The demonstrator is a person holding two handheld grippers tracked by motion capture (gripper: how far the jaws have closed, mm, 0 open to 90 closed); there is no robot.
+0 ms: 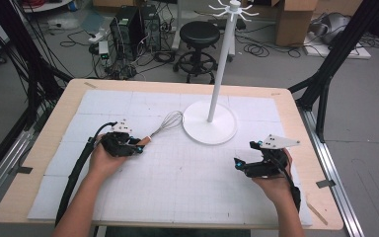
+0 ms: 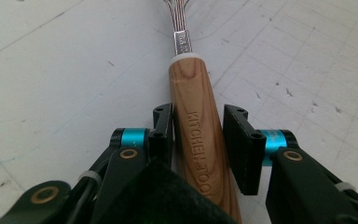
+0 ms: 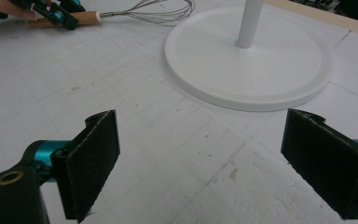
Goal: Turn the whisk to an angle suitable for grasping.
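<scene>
A wire whisk [image 1: 170, 121] with a wooden handle [image 2: 193, 93] lies on the white gridded mat, left of centre. My left gripper [image 1: 139, 146] has its jaws on either side of that handle and pressed to it; in the left gripper view [image 2: 199, 114] the handle runs between the two black pads. The whisk [image 3: 154, 11] and the left gripper [image 3: 58, 16] also appear far off in the right gripper view. My right gripper [image 1: 238, 165] rests low over the mat at the right, and its jaws [image 3: 203, 140] stand wide open with nothing between them.
A white hanging stand with a round base [image 1: 209, 129] and a tall pole [image 1: 220, 74] topped with hooks rises behind the middle of the mat. Its base [image 3: 247, 56] lies just ahead of the right gripper. The wooden table edge [image 1: 321, 217] frames the mat.
</scene>
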